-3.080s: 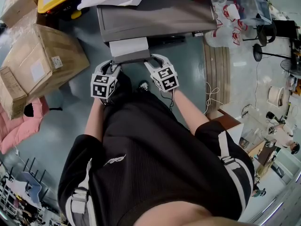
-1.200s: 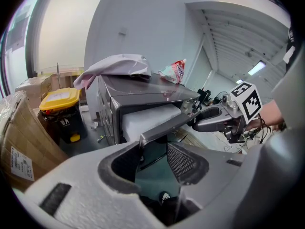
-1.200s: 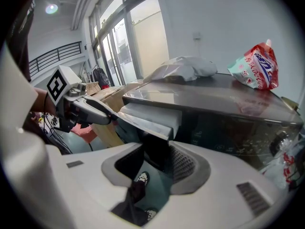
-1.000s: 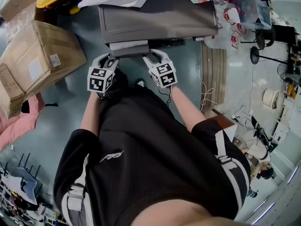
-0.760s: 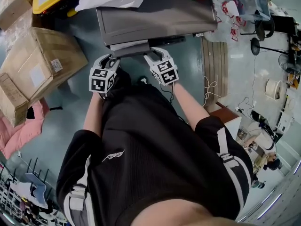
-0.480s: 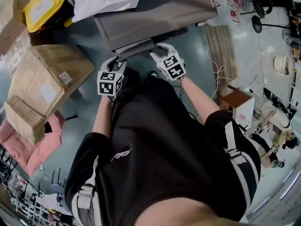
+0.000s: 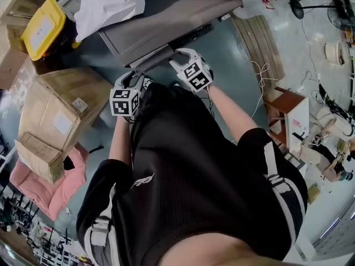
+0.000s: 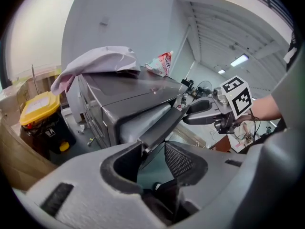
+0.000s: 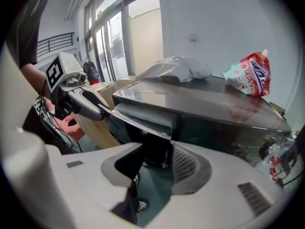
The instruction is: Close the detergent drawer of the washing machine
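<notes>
1. The detergent drawer [image 7: 151,58] stands partly out of the near face of the washing machine [image 7: 172,13], toward the machine's left side. Its dark front panel sits a little off the casing, with the pale drawer body showing behind it.
2. The left claw [image 8: 152,149] is at the panel's left end. Its jaws have just been closing, and the panel's corner lies between them. The corner touches one ribbed pad while the other pad stands off, so this claw reads as released rather than clenched.
3. The right claw [image 9: 157,159] straddles the panel's right end with its jaws apart. No pad visibly presses on the panel, so it too looks released.
4. The step in hand appears to be the last push home.
   - It probably needs no grasp, only both claws bearing on the panel's flat face.
   - They should push together, straight toward the far side along the drawer's run.
   - Uneven pressure at one end could skew the drawer and make it bind.
   - The push should end once the panel sits flush with the casing.
5. Materials, textures and shapes:
   - The panel is a long, slim strip of smooth, hard, dark plastic.
   - The machine's top is glossy grey and reflective.
   - The pads are meshed and rubbery.
   - A crumpled white cloth [image 7: 108,4] lies soft on the lid.
</notes>
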### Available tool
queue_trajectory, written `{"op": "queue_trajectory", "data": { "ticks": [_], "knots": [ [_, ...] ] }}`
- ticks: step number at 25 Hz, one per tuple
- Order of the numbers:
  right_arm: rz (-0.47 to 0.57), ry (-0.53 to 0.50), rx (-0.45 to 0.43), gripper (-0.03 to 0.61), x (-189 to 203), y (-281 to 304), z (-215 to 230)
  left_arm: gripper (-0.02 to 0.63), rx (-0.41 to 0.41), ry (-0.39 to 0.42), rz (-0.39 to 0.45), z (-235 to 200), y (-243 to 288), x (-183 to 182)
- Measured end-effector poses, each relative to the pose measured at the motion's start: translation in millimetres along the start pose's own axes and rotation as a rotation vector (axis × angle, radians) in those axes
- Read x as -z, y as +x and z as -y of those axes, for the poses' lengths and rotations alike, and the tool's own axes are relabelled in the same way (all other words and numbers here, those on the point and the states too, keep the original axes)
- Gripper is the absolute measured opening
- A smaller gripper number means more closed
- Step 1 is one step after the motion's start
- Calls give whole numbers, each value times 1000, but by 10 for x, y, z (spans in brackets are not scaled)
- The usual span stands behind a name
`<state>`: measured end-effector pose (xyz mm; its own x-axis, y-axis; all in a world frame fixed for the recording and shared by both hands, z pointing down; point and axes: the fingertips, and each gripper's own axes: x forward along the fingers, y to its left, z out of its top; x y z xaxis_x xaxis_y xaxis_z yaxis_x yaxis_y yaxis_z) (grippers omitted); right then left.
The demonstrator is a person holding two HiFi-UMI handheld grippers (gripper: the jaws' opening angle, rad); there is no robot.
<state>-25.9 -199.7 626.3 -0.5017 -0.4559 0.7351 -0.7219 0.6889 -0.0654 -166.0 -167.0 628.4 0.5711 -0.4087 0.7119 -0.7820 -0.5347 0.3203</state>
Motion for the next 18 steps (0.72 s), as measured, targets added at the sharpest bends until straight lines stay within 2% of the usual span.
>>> {"op": "queue_trajectory", "data": {
  "ticks": [4, 7, 9, 11, 14, 18],
  "knots": [
    [41, -22, 8, 155, 32, -21, 10, 161, -52, 30, -4, 13, 7, 9],
    [101, 1, 17, 161, 27, -24, 3, 163, -94, 37, 8, -5, -10, -5],
    [118, -12, 23, 224, 28, -43, -20, 164, -139, 41, 19, -6, -36, -8],
    [137, -15, 32, 241, 17, -62, -28, 183, -182, 20, 45, 1, -39, -30],
    [171, 24, 57, 231, 30, -105, -10, 237, -242, -10, 85, 46, -10, -62],
    [197, 48, 92, 228, 100, -77, 5, 255, -331, -44, 136, 25, 0, -36]
  ]
}}
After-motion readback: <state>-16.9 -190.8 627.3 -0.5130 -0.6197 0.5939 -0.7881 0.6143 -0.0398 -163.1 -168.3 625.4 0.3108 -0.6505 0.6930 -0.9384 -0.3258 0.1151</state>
